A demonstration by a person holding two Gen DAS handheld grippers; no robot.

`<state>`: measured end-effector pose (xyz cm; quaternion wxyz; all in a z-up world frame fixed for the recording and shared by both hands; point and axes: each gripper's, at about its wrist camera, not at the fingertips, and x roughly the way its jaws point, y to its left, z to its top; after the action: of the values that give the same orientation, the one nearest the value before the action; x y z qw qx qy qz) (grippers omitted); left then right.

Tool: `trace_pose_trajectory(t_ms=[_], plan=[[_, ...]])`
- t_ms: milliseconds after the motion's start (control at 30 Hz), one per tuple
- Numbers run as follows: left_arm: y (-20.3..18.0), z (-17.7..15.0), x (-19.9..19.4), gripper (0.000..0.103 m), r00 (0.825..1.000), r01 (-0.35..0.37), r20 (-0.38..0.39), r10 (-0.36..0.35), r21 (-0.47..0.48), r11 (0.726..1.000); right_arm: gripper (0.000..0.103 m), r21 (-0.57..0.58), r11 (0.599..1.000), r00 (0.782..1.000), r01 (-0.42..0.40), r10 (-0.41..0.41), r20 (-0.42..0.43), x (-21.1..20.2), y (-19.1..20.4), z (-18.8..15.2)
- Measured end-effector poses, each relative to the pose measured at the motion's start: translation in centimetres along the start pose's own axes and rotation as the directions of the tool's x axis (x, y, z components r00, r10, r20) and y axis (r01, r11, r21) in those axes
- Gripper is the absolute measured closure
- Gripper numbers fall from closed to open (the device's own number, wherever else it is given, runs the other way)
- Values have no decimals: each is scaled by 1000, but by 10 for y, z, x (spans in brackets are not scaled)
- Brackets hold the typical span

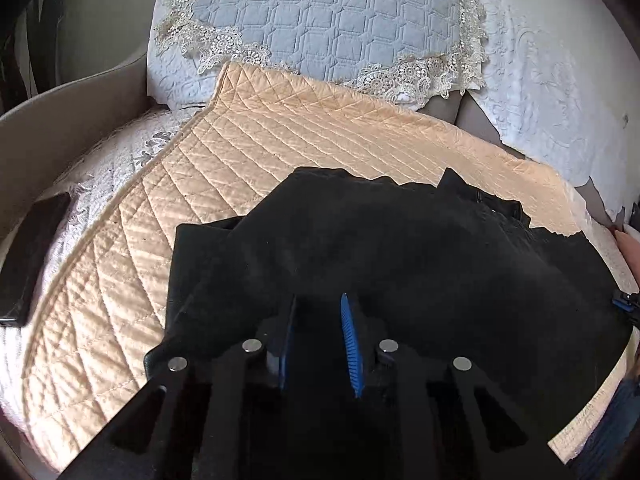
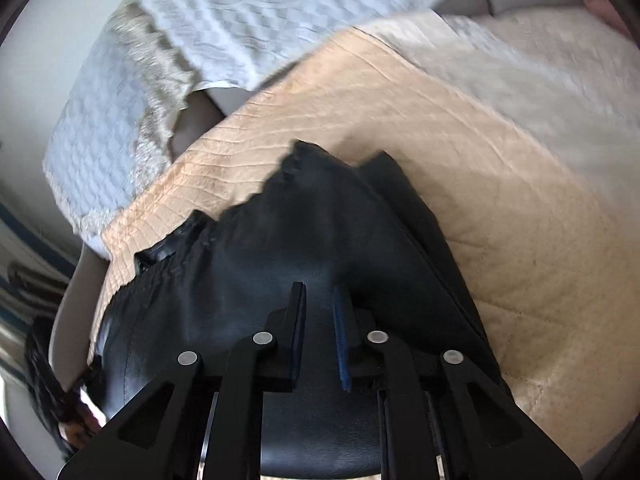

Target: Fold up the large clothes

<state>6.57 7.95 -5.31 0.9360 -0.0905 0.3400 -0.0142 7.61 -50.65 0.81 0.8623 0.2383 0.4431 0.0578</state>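
black garment (image 1: 400,248) first: it lies spread over the peach quilted cover (image 1: 248,152) on a sofa seat, and it fills the near part of both my wrist views. closest in the left view, my left gripper (image 1: 320,300) has its fingers (image 1: 350,336) a narrow gap apart, with dark cloth lying in and under that gap; i cannot tell whether the blue pads actually press on it. in the right view, my right gripper (image 2: 320,290) shows the same narrow gap between its fingers (image 2: 342,332), sitting over a smooth, leather-like part of the garment, and again i cannot tell whether they pinch it. just past the fingers the garment's edge looks jagged and rumpled against the peach cover. further left in the left view a dark flat object (image 1: 32,256) rests on the white lace-edged throw (image 1: 108,160) beside the sofa arm (image 1: 52,120). farthest back, a pale blue quilted cushion cover with lace trim (image 1: 320,20) hangs over the backrest, with white embossed fabric (image 1: 540,92) to its right.
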Motion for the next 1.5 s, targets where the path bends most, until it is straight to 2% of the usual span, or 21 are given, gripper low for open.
trace_pose_trajectory(t_ms=[100, 133, 200, 267, 333, 400, 467, 533, 633, 867, 933, 1000, 1133, 1167, 1267, 1333, 1400, 1500], plan=[[-11, 14, -16, 75, 999, 25, 32, -26, 13, 1000, 86, -66, 992, 994, -105, 107, 21, -3, 28, 11], [-17, 21, -19, 71, 998, 35, 51, -36, 24, 999, 86, -90, 988, 991, -128, 131, 24, 0, 37, 16], [-30, 37, -18, 65, 994, 63, 85, -67, 47, 997, 86, -136, 979, 988, -151, 155, 20, 17, 49, 32], [-42, 49, -6, 61, 993, 52, 105, -60, 82, 995, 86, -143, 979, 989, -145, 146, -1, 39, 48, 44], [-43, 58, 20, 61, 996, 34, 82, -42, 91, 995, 86, -128, 985, 993, -116, 112, -37, 69, 36, 56], [-33, 60, 51, 61, 1000, -25, 20, 23, 67, 997, 86, -103, 993, 997, -56, 51, -53, 83, 15, 60], [-11, 54, 74, 63, 998, -18, -57, 16, -28, 999, 90, -30, 995, 994, -94, 93, -50, 90, -10, 63], [2, 52, 76, 64, 998, 23, -53, -28, -91, 996, 100, 18, 992, 992, -126, 126, -22, 91, -23, 62], [0, 48, 76, 64, 999, 12, -46, -16, -79, 997, 103, 36, 991, 991, -130, 131, -18, 94, -28, 61], [2, 48, 81, 64, 998, 17, -61, -22, -86, 996, 103, 65, 988, 989, -138, 140, -38, 97, -32, 62], [2, 53, 81, 65, 997, 19, -69, -25, -85, 996, 103, 56, 993, 993, -101, 104, -50, 95, -26, 65], [-2, 56, 68, 65, 998, 4, -65, -9, -71, 997, 93, -18, 1000, 999, -4, 4, -40, 77, -1, 61], [0, 43, 15, 61, 999, 26, 20, -25, -52, 998, 73, -149, 989, 1000, 10, -6, 28, 26, 46, 32], [4, 38, 5, 60, 999, 21, 35, -20, -51, 998, 71, -164, 986, 999, 22, -16, 42, 17, 52, 23], [24, 17, -9, 59, 999, -17, 27, 18, -65, 998, 71, -149, 984, 995, 93, -87, 43, 6, 45, 0], [38, 2, -2, 59, 999, -41, -19, 39, -86, 995, 72, -102, 981, 985, 167, -171, -35, 21, 23, -9], [41, -3, -6, 59, 999, -32, -10, 31, -79, 996, 75, -66, 986, 987, 153, -155, -35, 17, 17, -9], [38, 1, -22, 59, 999, -35, 14, 36, -71, 997, 73, -102, 981, 987, 163, -163, 12, -2, 38, -6]])
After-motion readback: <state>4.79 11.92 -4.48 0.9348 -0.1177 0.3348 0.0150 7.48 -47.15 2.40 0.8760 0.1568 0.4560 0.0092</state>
